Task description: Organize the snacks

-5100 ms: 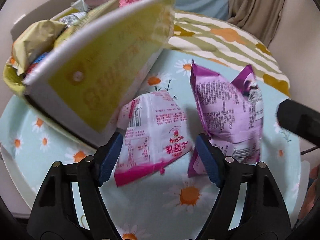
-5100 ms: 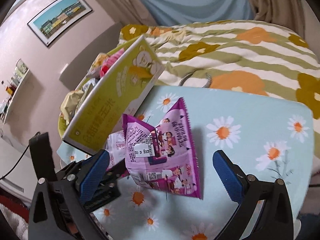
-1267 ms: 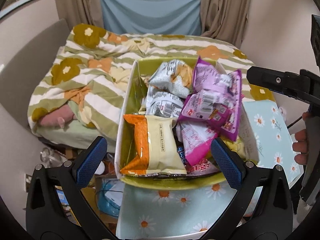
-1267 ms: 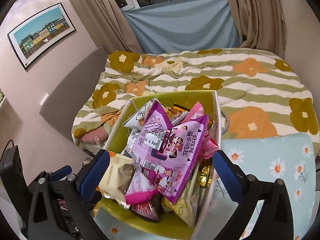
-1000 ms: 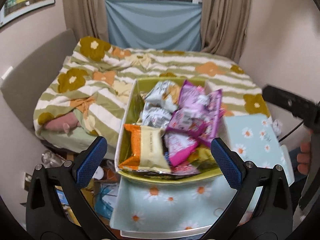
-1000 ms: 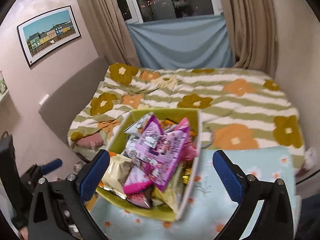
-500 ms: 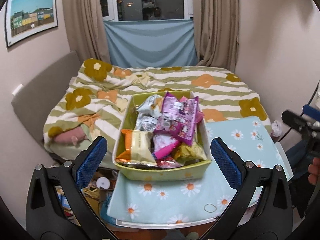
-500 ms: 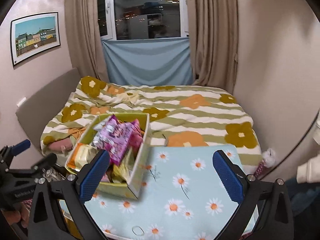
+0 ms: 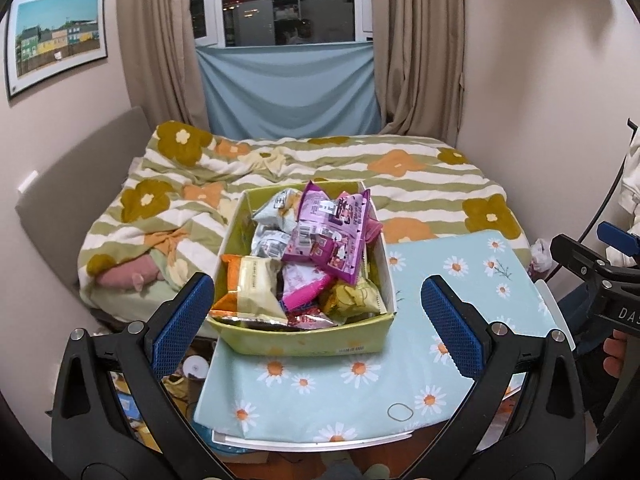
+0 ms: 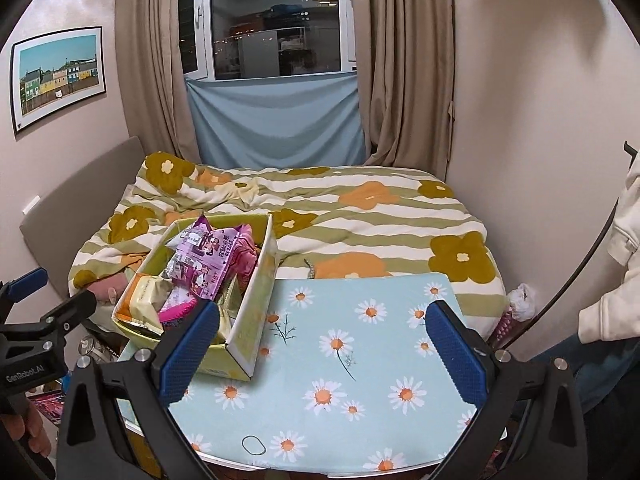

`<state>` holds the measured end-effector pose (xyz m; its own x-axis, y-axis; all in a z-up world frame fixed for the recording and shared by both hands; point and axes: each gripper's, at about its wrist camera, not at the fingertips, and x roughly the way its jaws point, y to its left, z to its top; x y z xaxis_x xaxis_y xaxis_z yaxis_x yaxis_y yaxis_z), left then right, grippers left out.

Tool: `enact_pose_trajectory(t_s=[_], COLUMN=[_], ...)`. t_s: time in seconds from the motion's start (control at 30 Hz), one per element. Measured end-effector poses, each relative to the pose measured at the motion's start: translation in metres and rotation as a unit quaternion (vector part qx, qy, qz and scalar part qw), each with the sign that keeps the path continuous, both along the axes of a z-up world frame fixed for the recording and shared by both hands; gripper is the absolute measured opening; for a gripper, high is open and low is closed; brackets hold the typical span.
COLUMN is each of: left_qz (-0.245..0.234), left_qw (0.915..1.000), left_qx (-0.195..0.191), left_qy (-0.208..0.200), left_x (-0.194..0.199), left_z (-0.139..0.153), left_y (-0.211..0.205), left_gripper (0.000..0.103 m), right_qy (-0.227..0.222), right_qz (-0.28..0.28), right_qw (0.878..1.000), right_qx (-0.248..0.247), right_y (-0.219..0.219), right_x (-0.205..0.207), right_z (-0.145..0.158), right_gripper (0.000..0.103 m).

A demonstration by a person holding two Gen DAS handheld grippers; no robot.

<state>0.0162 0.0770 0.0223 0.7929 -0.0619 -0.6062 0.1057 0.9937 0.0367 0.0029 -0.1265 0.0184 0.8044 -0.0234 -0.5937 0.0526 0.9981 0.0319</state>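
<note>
A yellow-green snack box (image 9: 304, 340) stands on the left part of the daisy-print table (image 9: 460, 360), full of snack packets. A purple packet (image 9: 332, 236) lies on top, with a pink packet (image 9: 300, 292) and an orange-and-cream packet (image 9: 248, 288) beside it. The box also shows in the right wrist view (image 10: 252, 320), with the purple packet (image 10: 208, 256) on top. My left gripper (image 9: 316, 320) is open and empty, held back from the box. My right gripper (image 10: 324, 344) is open and empty above the table (image 10: 360, 380).
A bed with a green striped flower quilt (image 9: 360, 176) lies behind the table. Curtains and a window (image 10: 276, 32) are at the back wall. The other gripper shows at the right edge of the left wrist view (image 9: 600, 276). Clutter lies on the floor left of the table.
Both grippers have pulled back and up from the box, so it looks smaller and farther. The packets in the box have not moved.
</note>
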Motion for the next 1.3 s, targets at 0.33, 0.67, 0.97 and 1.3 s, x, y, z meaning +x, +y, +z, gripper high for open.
enact_pose_trajectory(t_s=[0.33, 0.67, 0.97, 1.3], left_qz=[0.002, 0.002, 0.003, 0.004], left_qw=[1.0000, 1.0000, 1.0000, 1.0000], left_qx=[0.000, 0.002, 0.002, 0.002], left_qy=[-0.003, -0.003, -0.006, -0.007], left_x=[-0.001, -0.001, -0.003, -0.003], left_z=[0.001, 0.003, 0.006, 0.006], left_y=[0.001, 0.002, 0.000, -0.002], left_gripper=[0.103, 0.103, 0.103, 0.103], right_qy=[-0.003, -0.004, -0.006, -0.006], right_qz=[0.000, -0.002, -0.006, -0.009], right_qw=[1.000, 1.000, 1.000, 1.000], right_qx=[0.000, 0.000, -0.002, -0.003], right_y=[-0.002, -0.003, -0.006, -0.010], right_x=[-0.001, 0.000, -0.001, -0.002], right_z=[-0.001, 0.001, 0.004, 0.005], right_gripper=[0.103, 0.103, 0.103, 0.103])
